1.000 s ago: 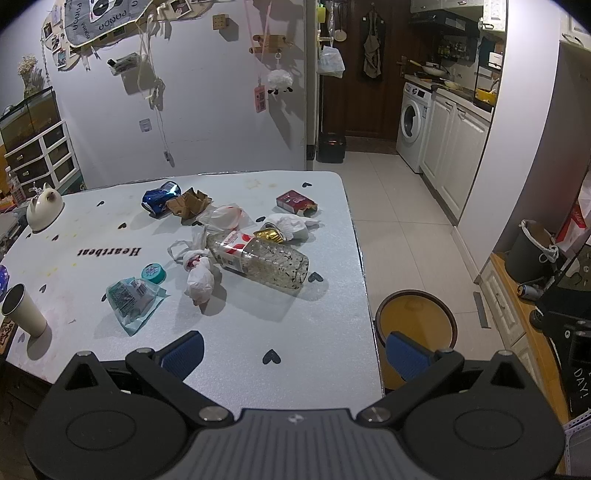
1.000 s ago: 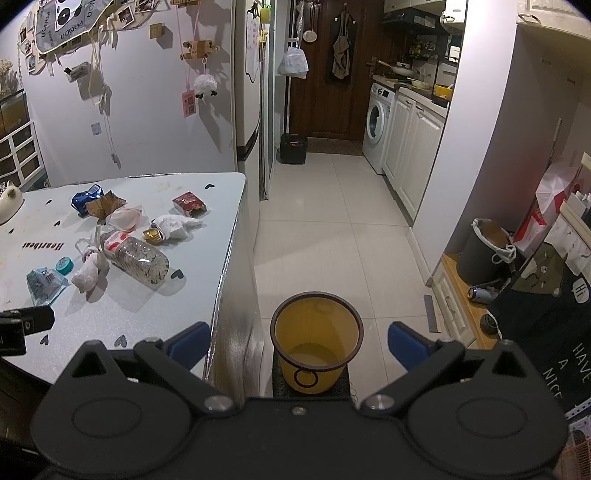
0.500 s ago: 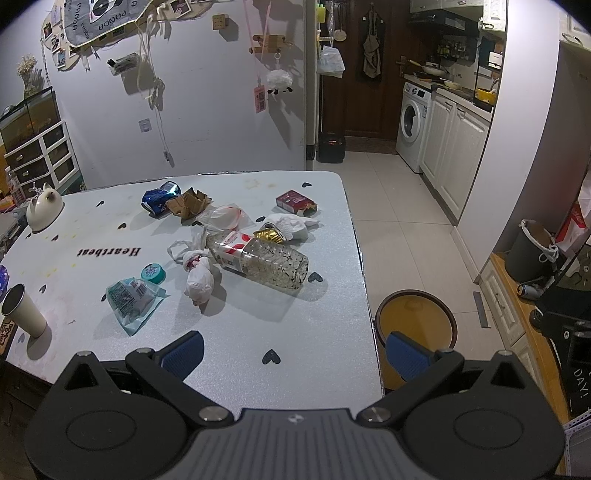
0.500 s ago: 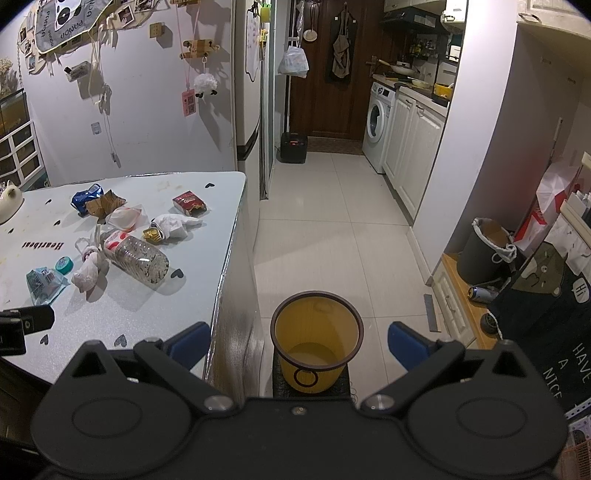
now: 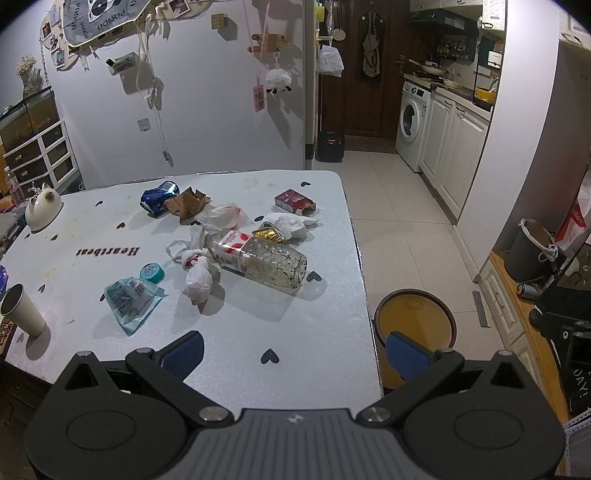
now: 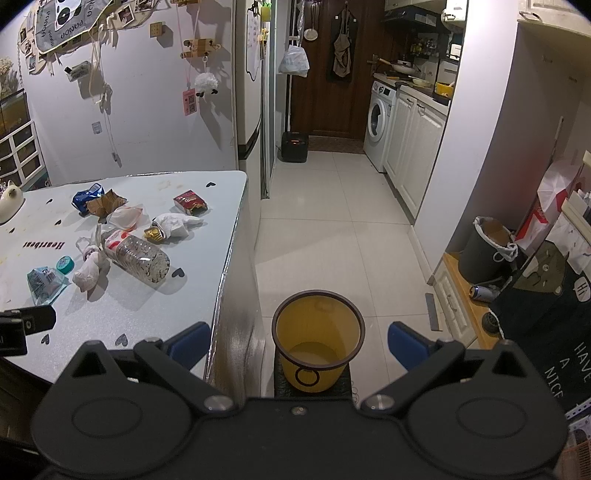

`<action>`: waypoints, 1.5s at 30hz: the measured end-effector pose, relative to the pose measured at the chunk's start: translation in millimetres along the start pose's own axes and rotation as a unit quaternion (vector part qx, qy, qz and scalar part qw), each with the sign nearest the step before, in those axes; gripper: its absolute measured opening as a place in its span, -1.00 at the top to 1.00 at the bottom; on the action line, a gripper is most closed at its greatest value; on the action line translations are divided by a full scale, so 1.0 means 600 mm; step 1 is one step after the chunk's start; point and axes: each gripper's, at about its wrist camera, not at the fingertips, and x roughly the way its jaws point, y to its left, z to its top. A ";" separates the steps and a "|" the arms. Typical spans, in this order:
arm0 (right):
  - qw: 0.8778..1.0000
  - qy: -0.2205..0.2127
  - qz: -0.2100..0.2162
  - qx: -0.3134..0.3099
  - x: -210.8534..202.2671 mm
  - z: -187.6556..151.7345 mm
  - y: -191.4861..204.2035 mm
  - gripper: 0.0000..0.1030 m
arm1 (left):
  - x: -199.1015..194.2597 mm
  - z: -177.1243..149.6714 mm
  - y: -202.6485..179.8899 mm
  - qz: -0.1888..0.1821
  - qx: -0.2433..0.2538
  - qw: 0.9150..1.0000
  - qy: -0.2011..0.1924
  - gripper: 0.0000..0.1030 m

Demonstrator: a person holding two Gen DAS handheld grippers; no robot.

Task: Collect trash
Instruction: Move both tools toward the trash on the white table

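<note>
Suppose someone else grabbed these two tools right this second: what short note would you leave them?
Left hand-held gripper: open, empty, above the near edge of the white table.
Right hand-held gripper: open, empty, above the yellow plastic bin on the floor.
On the table: clear plastic bottle, crushed blue can, red packet, knotted white bags, teal wrapper.
Done: nothing visibly collected.
Left: move all trash into the bin.

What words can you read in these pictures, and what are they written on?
"Heartbeat": table, upside down from here.
"PANDA": wall banner, also upside down.
"HAVE A NICE": dark cloth, cut off at the edge.
"HI": same cloth, in a round patch.
Bottle label, red pack, blue packet: too small to read.
</note>
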 end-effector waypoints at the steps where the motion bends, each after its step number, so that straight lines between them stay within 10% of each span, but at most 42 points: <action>1: 1.000 0.000 0.000 0.000 0.000 0.001 -0.001 -1.00 | 0.000 0.000 0.000 0.000 0.000 1.000 0.000 -1.00; 26: 0.996 -0.012 0.068 -0.047 0.032 0.012 -0.063 -1.00 | -0.013 -0.016 -0.065 0.049 -0.063 0.997 -0.020 -1.00; 45: 0.984 -0.026 0.149 -0.098 0.121 0.068 0.039 -1.00 | 0.063 0.009 0.090 0.084 -0.119 0.989 -0.011 -1.00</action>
